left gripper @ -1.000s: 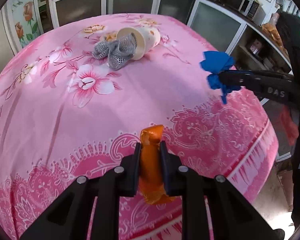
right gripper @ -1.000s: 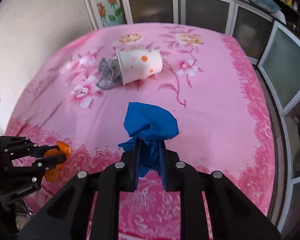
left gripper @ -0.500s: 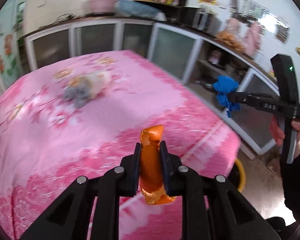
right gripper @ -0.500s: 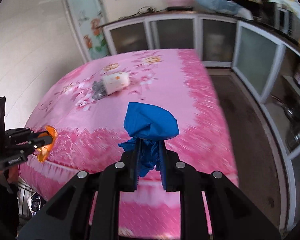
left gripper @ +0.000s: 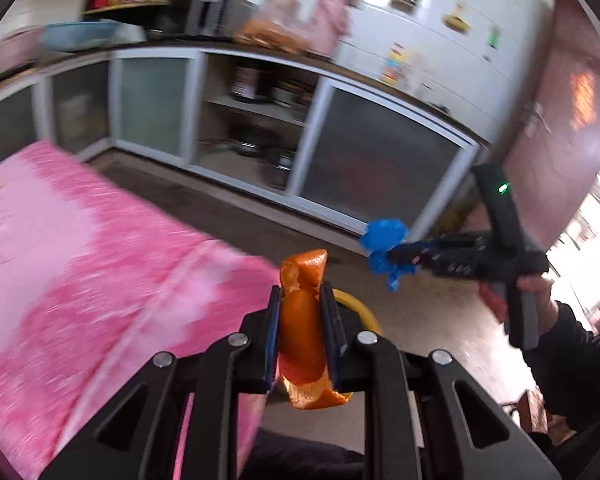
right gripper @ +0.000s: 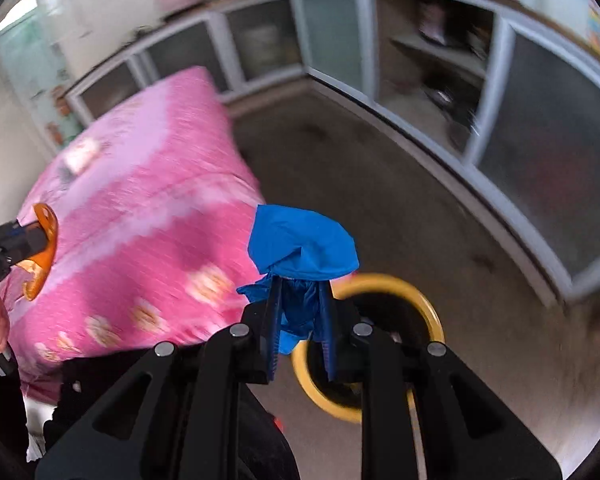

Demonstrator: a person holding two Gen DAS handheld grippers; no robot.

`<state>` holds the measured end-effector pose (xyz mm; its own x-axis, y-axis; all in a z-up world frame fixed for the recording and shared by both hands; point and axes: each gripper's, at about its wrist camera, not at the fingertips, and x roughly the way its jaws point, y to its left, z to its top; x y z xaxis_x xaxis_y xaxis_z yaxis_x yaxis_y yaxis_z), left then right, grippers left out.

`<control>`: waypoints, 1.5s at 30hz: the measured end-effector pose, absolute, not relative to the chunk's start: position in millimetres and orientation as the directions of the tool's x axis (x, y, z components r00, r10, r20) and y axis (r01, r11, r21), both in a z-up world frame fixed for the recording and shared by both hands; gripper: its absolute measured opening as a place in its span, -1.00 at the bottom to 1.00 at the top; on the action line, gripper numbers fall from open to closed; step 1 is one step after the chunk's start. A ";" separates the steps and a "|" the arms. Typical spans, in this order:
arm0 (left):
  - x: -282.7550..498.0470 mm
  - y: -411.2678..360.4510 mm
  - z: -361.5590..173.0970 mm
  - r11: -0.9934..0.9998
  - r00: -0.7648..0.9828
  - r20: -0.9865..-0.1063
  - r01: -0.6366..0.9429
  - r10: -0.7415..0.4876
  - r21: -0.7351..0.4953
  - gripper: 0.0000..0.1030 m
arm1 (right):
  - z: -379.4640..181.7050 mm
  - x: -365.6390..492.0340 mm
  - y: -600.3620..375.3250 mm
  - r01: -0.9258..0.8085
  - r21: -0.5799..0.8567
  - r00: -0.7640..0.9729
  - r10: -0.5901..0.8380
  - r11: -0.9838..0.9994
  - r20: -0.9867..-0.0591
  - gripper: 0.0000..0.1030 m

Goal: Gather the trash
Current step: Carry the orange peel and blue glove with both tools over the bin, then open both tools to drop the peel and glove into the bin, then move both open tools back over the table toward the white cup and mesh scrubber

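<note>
Cabinets (left gripper: pixel 160 104) with frosted glass doors line the wall well beyond the yellow-rimmed bin (right gripper: pixel 424 300), which stands on the brown floor (right gripper: pixel 380 184). Left of the bin in the right wrist view lies the pink floral cloth (right gripper: pixel 148 208), its edge close to the bin's rim. The right gripper (right gripper: pixel 300 316) hangs above the bin, its jaws clamped on a crumpled blue wrapper (right gripper: pixel 300 240) that bulges out past the fingertips and covers part of the rim. The left gripper (left gripper: pixel 302 328) sits farther from the bin, over the cloth's edge, pinching a torn orange peel (left gripper: pixel 302 300) upright between its pads; only a sliver of the bin's yellow rim (left gripper: pixel 360 308) shows behind it in the left wrist view
</note>
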<state>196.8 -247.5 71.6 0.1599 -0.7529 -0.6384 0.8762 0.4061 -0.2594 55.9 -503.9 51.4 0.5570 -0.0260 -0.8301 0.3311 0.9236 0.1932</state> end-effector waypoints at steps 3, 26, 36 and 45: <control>187.0 -297.0 57.6 0.340 0.082 -0.654 0.898 -0.752 -0.278 -0.66 | 26.6 36.9 -526.8 0.406 0.203 0.519 -0.042 0.891 -0.854 -0.67; 176.2 -436.8 -42.4 0.331 -0.071 -0.773 0.877 -0.630 -0.350 0.68 | -125.0 -7.0 -607.2 0.650 0.169 0.245 0.007 0.741 -0.970 0.13; 208.2 -308.0 39.6 0.471 0.156 -0.660 0.817 -0.735 -0.332 0.83 | -25.8 1.1 -577.1 0.507 0.222 0.512 -0.083 0.833 -0.855 0.26; 272.5 -58.5 93.0 0.879 0.642 -0.635 0.459 -0.430 -0.130 0.84 | 76.7 113.7 -438.4 0.133 0.142 0.698 0.009 0.981 -0.716 0.30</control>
<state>272.5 -58.5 93.0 0.6420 -0.4300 -0.6348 0.4595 0.8786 -0.1304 113.7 -438.4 76.7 0.6981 0.0087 -0.7159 0.1335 0.9808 0.1421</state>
